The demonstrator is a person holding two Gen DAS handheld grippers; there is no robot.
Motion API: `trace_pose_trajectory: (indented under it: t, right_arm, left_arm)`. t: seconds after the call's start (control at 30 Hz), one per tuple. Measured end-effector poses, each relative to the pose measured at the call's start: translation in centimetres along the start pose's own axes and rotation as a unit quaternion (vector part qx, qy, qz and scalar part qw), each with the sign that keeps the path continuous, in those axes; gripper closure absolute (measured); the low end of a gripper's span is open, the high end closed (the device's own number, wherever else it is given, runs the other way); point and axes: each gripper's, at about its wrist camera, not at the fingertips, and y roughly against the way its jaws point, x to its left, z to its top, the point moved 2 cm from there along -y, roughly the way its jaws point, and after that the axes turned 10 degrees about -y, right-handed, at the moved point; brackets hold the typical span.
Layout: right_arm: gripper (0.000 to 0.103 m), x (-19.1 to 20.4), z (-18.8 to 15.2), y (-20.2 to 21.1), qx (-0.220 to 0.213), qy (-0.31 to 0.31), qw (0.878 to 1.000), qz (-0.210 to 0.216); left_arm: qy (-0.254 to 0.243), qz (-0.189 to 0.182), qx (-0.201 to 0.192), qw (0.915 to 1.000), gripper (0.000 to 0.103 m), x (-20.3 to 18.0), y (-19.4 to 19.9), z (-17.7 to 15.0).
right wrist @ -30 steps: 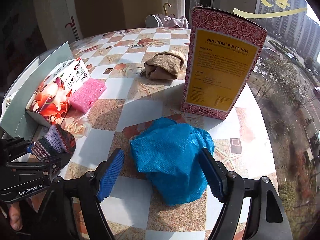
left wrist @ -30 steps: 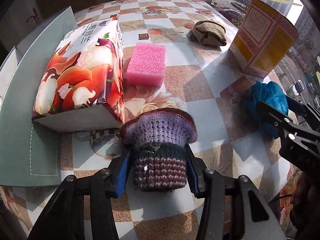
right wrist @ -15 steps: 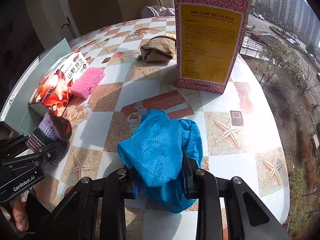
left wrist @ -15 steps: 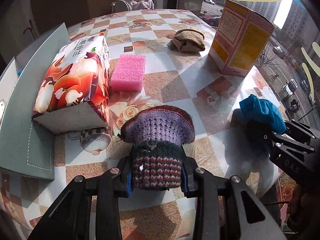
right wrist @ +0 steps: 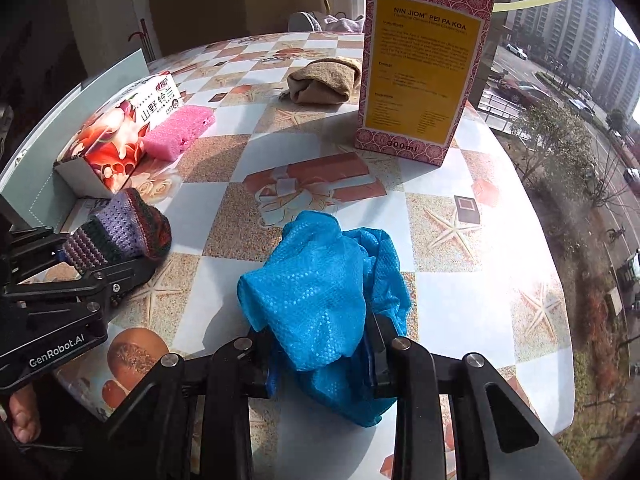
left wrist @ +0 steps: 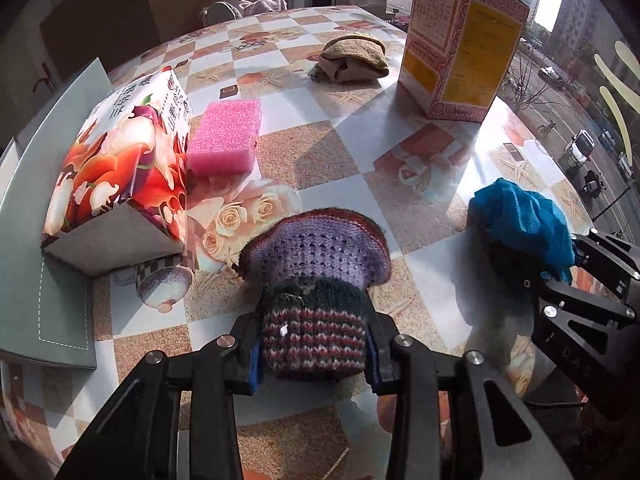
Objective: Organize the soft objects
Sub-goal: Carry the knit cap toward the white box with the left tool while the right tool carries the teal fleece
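My left gripper (left wrist: 314, 356) is shut on a striped purple knitted piece (left wrist: 316, 280) and holds it above the checked tablecloth; it also shows in the right wrist view (right wrist: 120, 236). My right gripper (right wrist: 322, 364) is shut on a crumpled blue mesh cloth (right wrist: 320, 296), lifted off the table; the cloth also shows in the left wrist view (left wrist: 520, 220). A pink sponge (left wrist: 226, 136) lies beside a flowered tissue box (left wrist: 120, 168). A folded brown cloth (left wrist: 354, 58) lies farther back.
A tall pink and yellow carton (right wrist: 420, 64) stands at the back right. A grey-green board (left wrist: 40, 216) lies along the left edge under the tissue box. The round table (right wrist: 520, 240) drops off at the right, next to a window.
Both grippers closed on their cloths and lifted them up and back from the table. The blue cloth has bunched between the right fingers.
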Motion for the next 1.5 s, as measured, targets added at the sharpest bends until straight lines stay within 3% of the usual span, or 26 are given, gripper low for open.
trace_pose_trajectory:
  t: [0.17,0.3,0.43,0.7,0.8,0.87,0.97,1.23,1.5]
  right_arm:
    - [0.071,-0.4,0.0,0.2,0.001,-0.014,1.0,0.009]
    - [0.071,-1.4,0.6,0.9,-0.004,-0.029,1.0,0.008]
    - [0.071,-3.8,2.2,2.0,-0.018,-0.066,0.998,0.005]
    - [0.071,-9.6,9.5,6.5,-0.119,-0.145,0.982,-0.029]
    - [0.071,-10.8,13.1,7.5,-0.15,-0.167,0.974,-0.026]
    - [0.071,-11.1,15.4,8.0,-0.163,-0.178,0.97,-0.02]
    - [0.071,-10.5,18.5,8.0,-0.161,-0.169,0.972,-0.008]
    - [0.071,-4.6,22.7,7.7,-0.136,-0.1,0.984,0.051]
    - [0.071,4.7,21.3,5.7,-0.114,-0.007,0.989,0.091]
  left_arm:
    - [-0.023,0.002,0.001,0.9997,0.062,-0.9,0.0,0.4]
    - [-0.042,-0.024,0.008,0.9988,0.063,-2.2,0.3,1.3]
    - [-0.081,-0.034,-0.016,0.996,0.063,-4.1,1.7,3.3]
    - [-0.095,-0.056,-0.127,0.9858,0.063,-5.2,8.8,13.9]
    - [-0.065,-0.065,-0.132,0.987,0.063,-4.3,9.6,18.7]
    - [-0.055,-0.05,-0.129,0.9889,0.063,-3.5,9.6,21.0]
    - [-0.03,-0.043,-0.105,0.9931,0.063,-1.5,8.8,22.8]
    - [0.028,-0.012,-0.051,0.9983,0.063,5.2,6.9,21.3]
    - [0.095,0.024,-0.027,0.9948,0.063,11.4,5.8,15.5]
